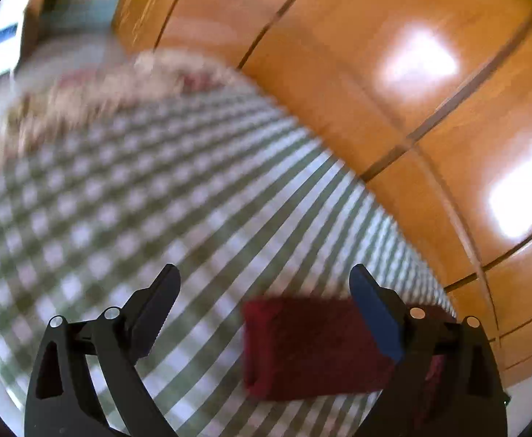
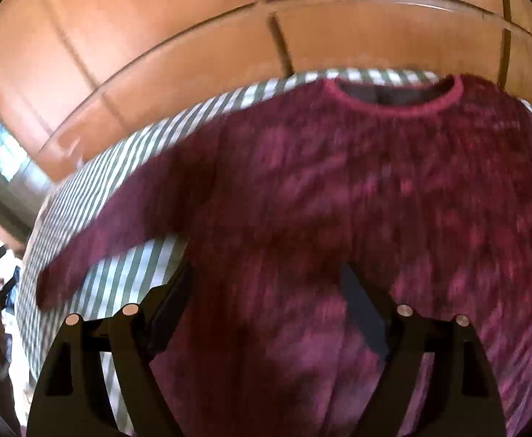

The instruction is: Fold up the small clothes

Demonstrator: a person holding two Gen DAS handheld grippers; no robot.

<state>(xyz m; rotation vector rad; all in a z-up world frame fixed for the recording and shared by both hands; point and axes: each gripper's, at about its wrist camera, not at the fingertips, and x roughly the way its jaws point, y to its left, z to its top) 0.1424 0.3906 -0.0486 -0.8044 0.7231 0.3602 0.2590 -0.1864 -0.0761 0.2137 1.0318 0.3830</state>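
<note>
A dark red knitted sweater point(image 2: 339, 189) lies flat on a green-and-white checked cloth point(image 2: 120, 276), its neck hole away from me and one sleeve stretched out to the left. My right gripper point(image 2: 266, 280) is open and hovers over the sweater's lower body. In the left wrist view the end of a dark red sleeve point(image 1: 309, 346) lies on the checked cloth point(image 1: 120, 200). My left gripper point(image 1: 262, 276) is open just above it, its right finger over the sleeve. Both views are motion-blurred.
An orange-brown wooden cabinet front point(image 1: 375, 73) with dark seams rises right behind the cloth's far edge, also in the right wrist view point(image 2: 193, 54). A blurred heap of pale and reddish fabric point(image 1: 102, 87) lies at the far left of the cloth.
</note>
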